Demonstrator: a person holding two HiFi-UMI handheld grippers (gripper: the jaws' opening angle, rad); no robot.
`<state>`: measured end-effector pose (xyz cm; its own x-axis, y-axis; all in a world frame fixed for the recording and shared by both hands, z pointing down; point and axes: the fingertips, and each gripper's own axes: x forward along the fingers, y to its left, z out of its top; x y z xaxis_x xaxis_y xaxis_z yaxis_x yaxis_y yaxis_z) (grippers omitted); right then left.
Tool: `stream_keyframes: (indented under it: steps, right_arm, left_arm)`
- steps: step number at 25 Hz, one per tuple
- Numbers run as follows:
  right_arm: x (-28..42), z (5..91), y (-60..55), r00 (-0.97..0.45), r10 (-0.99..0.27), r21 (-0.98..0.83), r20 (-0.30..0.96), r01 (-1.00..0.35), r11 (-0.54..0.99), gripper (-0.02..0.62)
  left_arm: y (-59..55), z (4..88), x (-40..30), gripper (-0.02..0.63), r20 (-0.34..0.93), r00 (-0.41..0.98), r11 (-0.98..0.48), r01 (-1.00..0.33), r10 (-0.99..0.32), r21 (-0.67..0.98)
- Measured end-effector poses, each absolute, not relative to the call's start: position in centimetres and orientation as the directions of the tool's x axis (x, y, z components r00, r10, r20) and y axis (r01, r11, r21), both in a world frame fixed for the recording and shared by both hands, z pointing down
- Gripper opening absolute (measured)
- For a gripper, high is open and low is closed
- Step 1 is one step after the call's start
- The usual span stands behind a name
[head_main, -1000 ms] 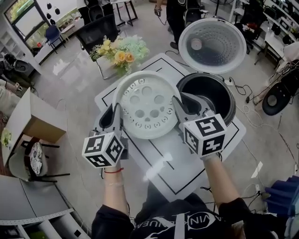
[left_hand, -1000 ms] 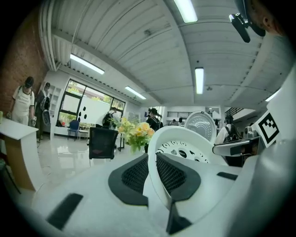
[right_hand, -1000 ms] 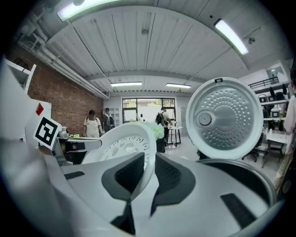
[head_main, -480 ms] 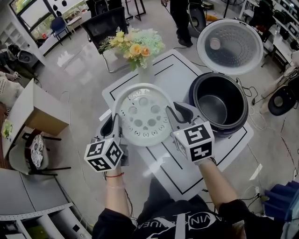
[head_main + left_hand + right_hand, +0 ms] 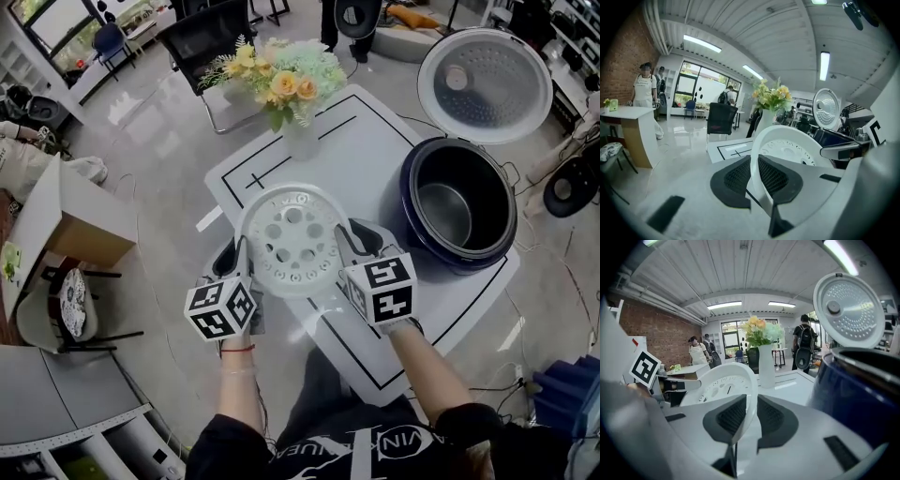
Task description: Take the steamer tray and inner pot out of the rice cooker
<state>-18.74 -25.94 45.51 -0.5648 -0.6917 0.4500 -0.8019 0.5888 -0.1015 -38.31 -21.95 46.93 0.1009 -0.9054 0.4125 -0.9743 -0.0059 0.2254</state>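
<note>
The left claw (image 5: 757,176) is clamped on the left rim of the white steamer tray (image 5: 292,239), and the right claw (image 5: 746,416) is clamped on its right rim. Each pinches the rim between black pads, so the tray hangs between them over the near part of the white surface (image 5: 366,141), just left of the cooker (image 5: 409,223). The cooker's lid (image 5: 483,84) stands open with the inner pot (image 5: 448,211) inside the body, and a vase of flowers (image 5: 281,84) stands near the surface's far edge.

glossy white plastic steamer tray (image 5: 292,239)
</note>
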Motion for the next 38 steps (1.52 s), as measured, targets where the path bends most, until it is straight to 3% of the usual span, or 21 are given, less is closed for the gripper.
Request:
stream_keyframes:
  steps: [15, 29, 38]
  right_arm:
    - [-18.1, 55.3, -28.8, -0.45, -0.657, -0.164, 0.606, -0.878, 0.45, 0.06]
    - [-18.7, 57.6, -30.9, -0.44, -0.637, -0.174, 0.633, -0.883, 0.437, 0.087]
    - [-18.4, 57.6, -31.3, -0.428, -0.664, -0.123, 0.614, -0.882, 0.455, 0.114]
  left_arm:
    - [-27.1, 55.1, -38.1, 0.049, 0.554, 0.196, -0.1, -0.975, -0.809, 0.198]
    - [-30.6, 57.6, -38.4, 0.05, 0.617, 0.182, -0.177, -0.982, -0.765, 0.07]
    - [-30.5, 58.2, -38.1, 0.066, 0.593, 0.224, -0.211, -0.973, -0.773, 0.092]
